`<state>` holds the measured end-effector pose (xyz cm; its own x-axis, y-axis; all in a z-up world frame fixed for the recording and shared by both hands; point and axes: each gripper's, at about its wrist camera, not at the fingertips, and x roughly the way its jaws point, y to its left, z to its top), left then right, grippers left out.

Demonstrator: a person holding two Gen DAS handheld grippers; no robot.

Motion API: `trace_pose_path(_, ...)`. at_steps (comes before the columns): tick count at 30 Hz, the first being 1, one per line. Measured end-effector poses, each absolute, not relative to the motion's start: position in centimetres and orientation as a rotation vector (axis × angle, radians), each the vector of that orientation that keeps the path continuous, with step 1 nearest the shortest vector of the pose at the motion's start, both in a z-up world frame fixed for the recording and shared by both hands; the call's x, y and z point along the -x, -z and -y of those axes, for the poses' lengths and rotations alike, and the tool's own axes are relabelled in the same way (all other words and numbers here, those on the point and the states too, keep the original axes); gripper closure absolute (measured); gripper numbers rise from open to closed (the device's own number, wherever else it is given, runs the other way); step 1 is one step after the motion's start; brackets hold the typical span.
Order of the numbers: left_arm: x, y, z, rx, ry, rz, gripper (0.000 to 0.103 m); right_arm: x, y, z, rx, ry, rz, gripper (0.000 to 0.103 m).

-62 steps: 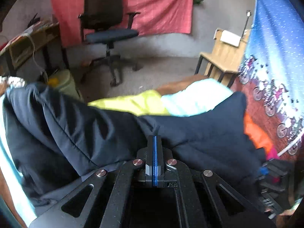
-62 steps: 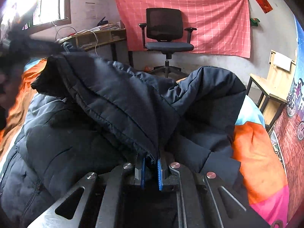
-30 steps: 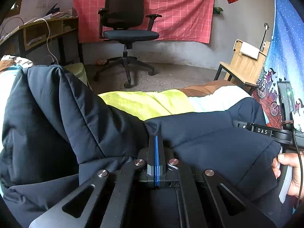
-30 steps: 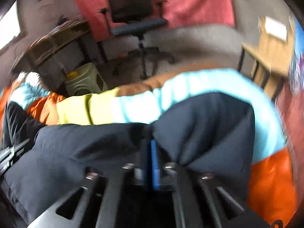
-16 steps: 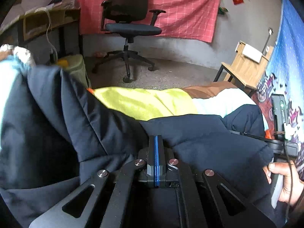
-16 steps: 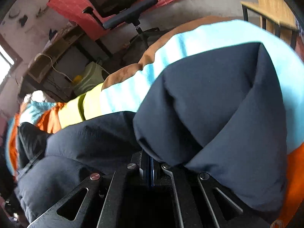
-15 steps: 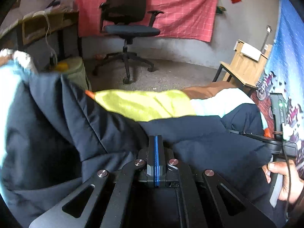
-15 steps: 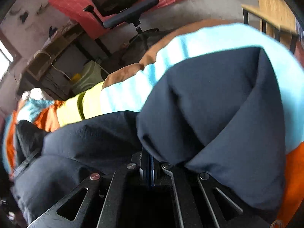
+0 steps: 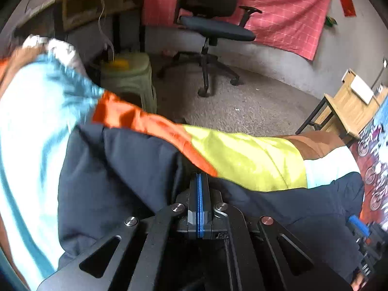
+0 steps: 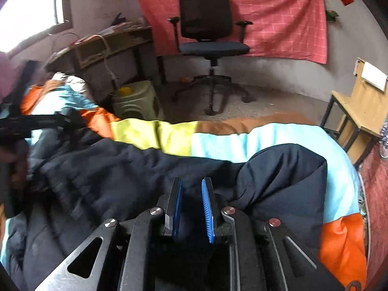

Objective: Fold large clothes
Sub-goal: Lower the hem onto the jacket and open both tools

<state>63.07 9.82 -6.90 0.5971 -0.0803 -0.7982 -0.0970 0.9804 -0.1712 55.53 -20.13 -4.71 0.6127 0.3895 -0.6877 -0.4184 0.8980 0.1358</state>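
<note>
Navy padded jacket (image 10: 150,169) on the colour-block bedcover (image 10: 278,135) shows no readable label.

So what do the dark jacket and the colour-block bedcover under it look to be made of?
The dark jacket looks like matte navy synthetic shell over padding: it lies in puffy, rounded folds with stitched quilt lines. The bedcover seems a thin, smooth woven fabric, possibly satin-like polyester: the orange and yellow panels catch a slight sheen.

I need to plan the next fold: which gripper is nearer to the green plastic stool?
Left. The left gripper sits at the jacket's stool-side end; the right gripper is farther along.
</note>
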Motion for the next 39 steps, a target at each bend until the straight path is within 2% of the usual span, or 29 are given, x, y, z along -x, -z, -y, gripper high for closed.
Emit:
trace_pose_path(8,-62.7,8.6,-9.2,0.155,-0.045,-0.955,0.102,-55.5,8.0,18.4,0.096,-0.469,-0.836,0.084)
trace_pose_path(13,-58.5,3.8,-7.7,0.153,0.102,-0.757,0.102,-55.7,8.0,19.6,0.031,-0.485,-0.846,0.084)
trace_pose_path(15,-56.5,2.4,-5.7,0.106,0.239,-0.736,0.102,-55.5,7.0,20.7,-0.032,-0.488,-0.845,0.084)
trace_pose_path(22,-53.7,4.7,0.5,-0.18,0.458,-0.912,0.102,-54.3,5.4,20.8,-0.084,-0.543,-0.861,0.084)
trace_pose_path(29,-55.1,7.5,-1.7,-0.082,0.498,-1.069,0.102,-54.1,7.3,20.0,0.013,-0.571,-0.934,0.084)
trace_pose_path(39,-57.4,9.2,-0.6,-0.126,0.448,-1.069,0.102,-56.3,10.4,18.0,0.116,-0.52,-1.004,0.086)
